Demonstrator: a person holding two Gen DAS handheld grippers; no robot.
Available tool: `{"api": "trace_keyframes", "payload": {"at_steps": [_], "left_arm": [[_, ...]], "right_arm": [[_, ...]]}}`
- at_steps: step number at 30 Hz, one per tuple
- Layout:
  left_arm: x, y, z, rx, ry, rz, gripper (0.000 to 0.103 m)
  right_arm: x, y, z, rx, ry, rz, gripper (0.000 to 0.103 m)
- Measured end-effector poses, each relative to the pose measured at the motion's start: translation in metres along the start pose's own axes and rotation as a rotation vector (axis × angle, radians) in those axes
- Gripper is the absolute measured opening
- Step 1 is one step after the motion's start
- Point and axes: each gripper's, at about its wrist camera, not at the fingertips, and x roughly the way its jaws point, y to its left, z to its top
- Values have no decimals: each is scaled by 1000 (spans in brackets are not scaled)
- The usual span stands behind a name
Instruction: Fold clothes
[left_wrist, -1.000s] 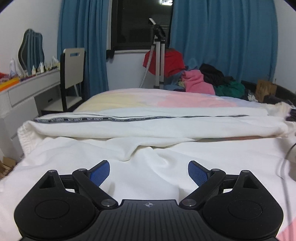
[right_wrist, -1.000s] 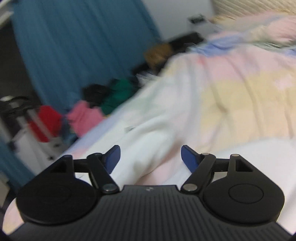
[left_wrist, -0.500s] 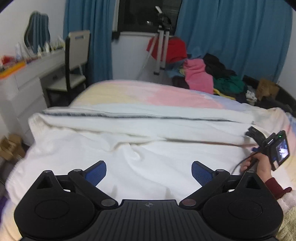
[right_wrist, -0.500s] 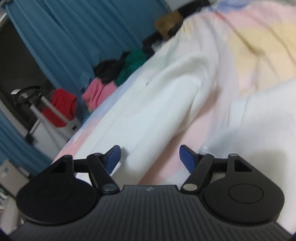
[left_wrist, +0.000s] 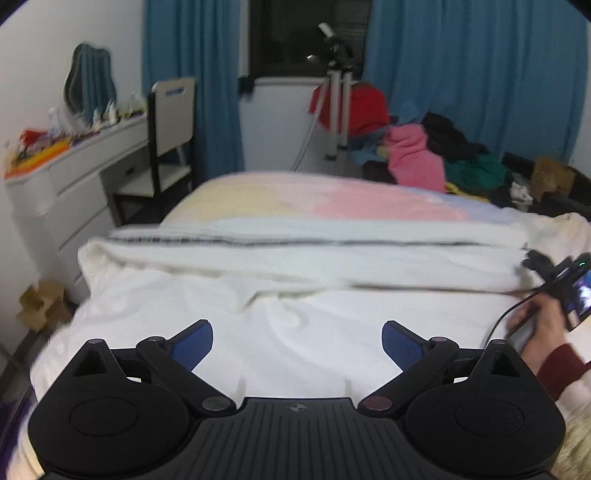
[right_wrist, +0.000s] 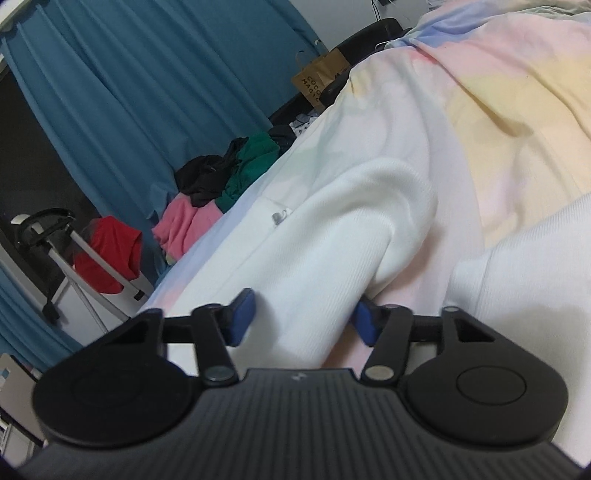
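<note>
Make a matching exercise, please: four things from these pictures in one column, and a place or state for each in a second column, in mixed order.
Things
1. left gripper
2. right gripper
3. red garment
4. brown paper bag

Places or states
a. draped by the white tripod
b. jaws wide open above the white knit garment, nothing between them
c. on the floor past the bed's far edge, near the blue curtain
d. white sleeve between its blue pads, jaws just been closing

Pairs: 1-b, 2-d, 3-a, 4-c
</note>
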Motion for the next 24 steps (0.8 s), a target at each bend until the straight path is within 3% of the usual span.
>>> {"api": "trace_keyframes", "payload": {"at_steps": [3, 8, 12, 13, 16, 19, 24], "left_arm": [[18, 19, -25, -42, -19, 9, 99], [47, 56, -60, -92, -60, -14, 99], [64, 80, -64, -91, -68, 2, 99], [67, 83, -62, -113, -72, 3, 99], [72, 91, -54, -146, -86, -13, 99], [67, 83, -49, -96, -110, -11, 99], [55, 78, -48, -52, -127, -42, 99]], "right_arm": [[1, -8, 7, 31, -1, 4, 41], [3, -18, 14, 42, -6, 23, 38], [6, -21, 19, 62, 21, 12, 10], [2, -22, 22, 68, 11, 16, 7], [-15, -24, 33, 77, -29, 26, 7], [-35, -27, 43, 41, -59, 37, 7], [-43, -56, 40, -12, 21, -45, 7]]}}
